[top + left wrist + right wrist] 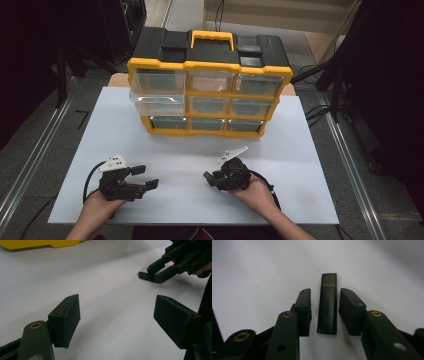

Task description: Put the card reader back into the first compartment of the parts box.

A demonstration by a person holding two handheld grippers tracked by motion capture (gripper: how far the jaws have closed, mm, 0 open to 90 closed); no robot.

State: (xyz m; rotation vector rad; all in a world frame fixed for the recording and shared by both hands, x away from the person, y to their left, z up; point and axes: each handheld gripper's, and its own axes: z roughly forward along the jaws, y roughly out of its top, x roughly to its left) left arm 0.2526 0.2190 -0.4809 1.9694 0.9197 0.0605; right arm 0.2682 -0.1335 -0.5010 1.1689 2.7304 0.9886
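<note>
Black plastic USB stick (pixel 327 303) lies flat on the white worktop (pixel 175 150), between the right claw (pixel 324 311)'s part-open jaws, not yet pinched. Looks light, stiff, probably slick, so I'd squeeze the long sides. Left claw (pixel 116 320) gapes wide, empty. Yellow drawer organizer (pixel 210 97) behind; contents unclear.
</note>
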